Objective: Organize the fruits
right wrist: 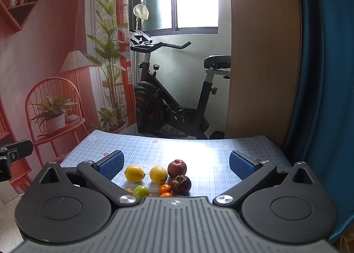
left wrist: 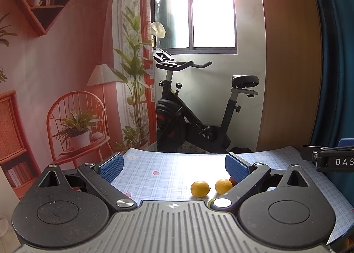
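Note:
Several fruits lie loose on the blue checked tablecloth (right wrist: 199, 148). In the right wrist view: two lemons (right wrist: 134, 173) (right wrist: 158, 174), a dark red apple (right wrist: 177, 168), a brown mangosteen (right wrist: 181, 184), a green lime (right wrist: 141, 191) and small oranges (right wrist: 165, 189). My right gripper (right wrist: 177, 164) stands open above them, empty. In the left wrist view the two lemons (left wrist: 200, 188) (left wrist: 223, 186) sit low right, a reddish fruit (left wrist: 232, 181) half hidden behind the right finger. My left gripper (left wrist: 174, 165) is open and holds nothing.
The tablecloth (left wrist: 166, 168) ends at a far edge with an exercise bike (left wrist: 199, 115) beyond it. A printed wall backdrop (left wrist: 55, 75) stands at the left, a wooden panel (right wrist: 261, 64) and blue curtain (right wrist: 327, 75) at the right. The right gripper's body (left wrist: 329, 160) shows at the left view's right edge.

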The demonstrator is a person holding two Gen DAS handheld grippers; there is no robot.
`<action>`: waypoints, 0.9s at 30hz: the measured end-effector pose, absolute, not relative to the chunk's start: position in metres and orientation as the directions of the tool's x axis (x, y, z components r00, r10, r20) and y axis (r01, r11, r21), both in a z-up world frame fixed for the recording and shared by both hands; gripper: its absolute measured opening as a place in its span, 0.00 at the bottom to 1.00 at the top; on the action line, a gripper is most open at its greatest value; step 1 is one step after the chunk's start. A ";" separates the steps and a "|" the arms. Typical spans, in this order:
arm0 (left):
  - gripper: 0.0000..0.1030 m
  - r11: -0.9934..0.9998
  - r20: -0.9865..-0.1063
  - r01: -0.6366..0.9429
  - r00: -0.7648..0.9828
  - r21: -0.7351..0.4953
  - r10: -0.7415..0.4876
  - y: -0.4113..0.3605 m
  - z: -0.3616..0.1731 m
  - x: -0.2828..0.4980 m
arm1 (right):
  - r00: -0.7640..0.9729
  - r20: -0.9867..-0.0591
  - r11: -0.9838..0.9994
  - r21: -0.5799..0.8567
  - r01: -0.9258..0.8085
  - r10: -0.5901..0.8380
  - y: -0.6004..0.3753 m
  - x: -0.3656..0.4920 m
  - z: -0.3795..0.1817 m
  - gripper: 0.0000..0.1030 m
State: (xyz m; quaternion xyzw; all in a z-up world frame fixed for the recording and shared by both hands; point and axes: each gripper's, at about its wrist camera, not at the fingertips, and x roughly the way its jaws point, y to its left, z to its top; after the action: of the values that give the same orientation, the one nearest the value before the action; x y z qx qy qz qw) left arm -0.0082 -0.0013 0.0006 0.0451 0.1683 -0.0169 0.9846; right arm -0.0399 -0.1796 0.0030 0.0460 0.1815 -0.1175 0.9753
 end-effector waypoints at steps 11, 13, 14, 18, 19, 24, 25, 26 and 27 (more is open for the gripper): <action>0.97 0.995 -0.319 0.059 0.947 0.083 -0.029 0.003 0.000 -0.013 | 0.911 -0.345 0.967 0.033 0.253 -0.226 -0.179 -0.042 0.002 1.00; 0.97 0.995 -0.317 0.058 0.948 0.083 -0.029 0.002 0.001 -0.013 | 0.912 -0.342 0.967 0.031 0.254 -0.228 -0.179 -0.042 0.004 1.00; 0.97 0.995 -0.316 0.057 0.948 0.084 -0.028 0.002 0.001 -0.012 | 0.912 -0.342 0.967 0.031 0.253 -0.228 -0.179 -0.042 0.004 1.00; 0.97 0.995 -0.315 0.057 0.949 0.085 -0.028 0.002 0.000 -0.012 | 0.912 -0.340 0.967 0.030 0.254 -0.229 -0.177 -0.043 0.004 1.00; 0.97 0.995 -0.315 0.059 0.949 0.085 -0.029 0.002 -0.001 -0.012 | 0.912 -0.340 0.967 0.029 0.254 -0.229 -0.177 -0.043 0.004 1.00; 0.97 0.994 -0.313 0.062 0.949 0.086 -0.032 0.002 -0.001 -0.013 | 0.912 -0.341 0.967 0.029 0.254 -0.229 -0.177 -0.043 0.004 1.00; 0.97 0.994 -0.314 0.062 0.949 0.086 -0.032 0.002 -0.001 -0.013 | 0.912 -0.341 0.967 0.030 0.254 -0.229 -0.178 -0.043 0.004 1.00; 0.97 0.994 -0.314 0.061 0.949 0.086 -0.031 0.002 -0.001 -0.013 | 0.912 -0.341 0.967 0.029 0.254 -0.229 -0.177 -0.043 0.004 1.00; 0.97 0.994 -0.315 0.062 0.949 0.086 -0.032 0.002 -0.001 -0.012 | 0.912 -0.341 0.967 0.029 0.254 -0.229 -0.177 -0.043 0.004 1.00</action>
State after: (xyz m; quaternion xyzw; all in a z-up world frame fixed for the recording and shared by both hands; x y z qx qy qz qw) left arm -0.0125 0.0017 -0.0010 0.0476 0.1587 -0.0238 0.9859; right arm -0.0429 -0.1772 0.0043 0.0364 0.1700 -0.1236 0.9770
